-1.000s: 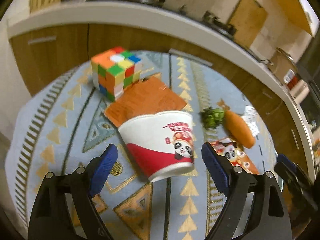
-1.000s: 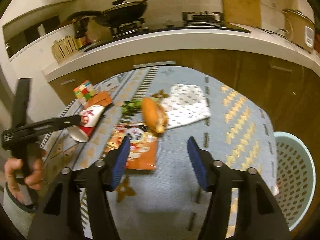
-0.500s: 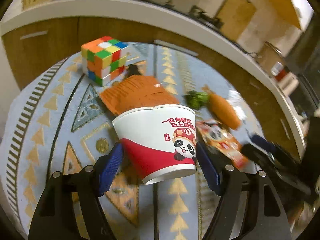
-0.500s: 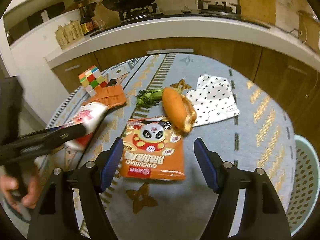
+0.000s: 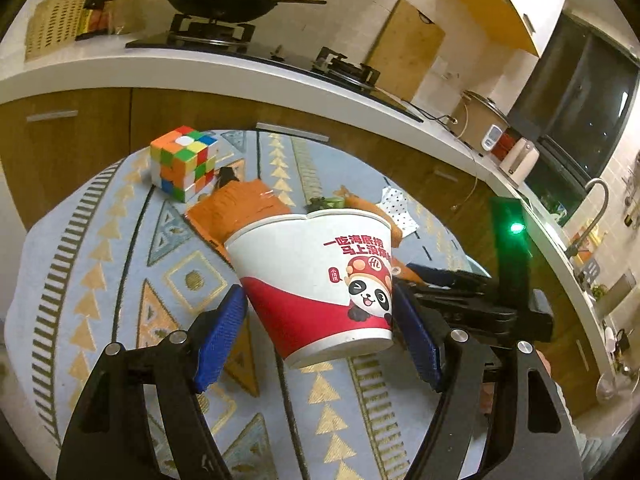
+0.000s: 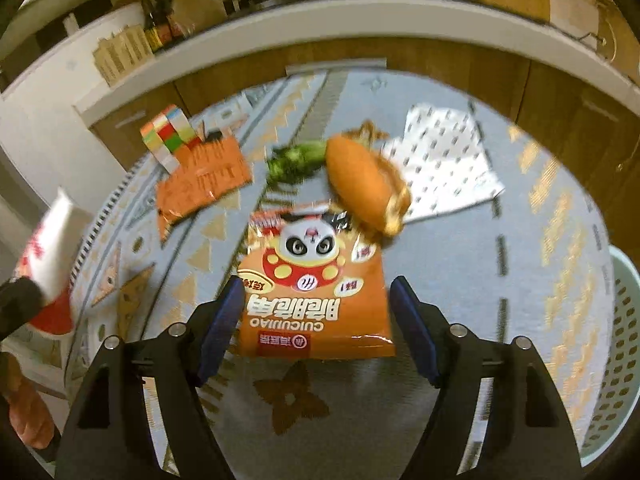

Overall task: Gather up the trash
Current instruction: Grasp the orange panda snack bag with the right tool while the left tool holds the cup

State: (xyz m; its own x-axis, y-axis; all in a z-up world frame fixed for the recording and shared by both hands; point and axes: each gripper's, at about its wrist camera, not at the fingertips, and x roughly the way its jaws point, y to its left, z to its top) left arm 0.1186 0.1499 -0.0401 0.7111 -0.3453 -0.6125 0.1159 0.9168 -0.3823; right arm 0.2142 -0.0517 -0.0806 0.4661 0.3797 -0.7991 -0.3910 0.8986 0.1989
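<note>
A patterned blue-grey rug [image 6: 460, 264] with gold triangles covers the floor below a long white kitchen counter [image 5: 240, 70] with wooden cabinet fronts. At the rug's right edge stands a pale green perforated basket [image 6: 616, 360], only partly in view.

The left gripper [image 5: 320, 338] has its blue pads on either side of a red and white paper noodle cup [image 5: 316, 280] with a panda print. The cup is tilted, rim away from the camera and its base toward it, and looks lifted off the rug; the pads sit close against its lower sides, though actual contact on both is hard to confirm. In the right wrist view the same cup shows blurred at the far left edge.

The right gripper [image 6: 318, 330] is wide open and holds nothing; its pads flank the near end of an orange snack bag [image 6: 316, 292] with a panda face, lying flat on the rug. Touching the bag's far corner is a bread roll [image 6: 366, 184], with a white dotted wrapper [image 6: 444, 164] just beside it and a green leafy scrap [image 6: 294, 158] on its other side. Farther left lies a crumpled orange wrapper [image 6: 202, 178], and next to that a colourful puzzle cube [image 5: 182, 162].
</note>
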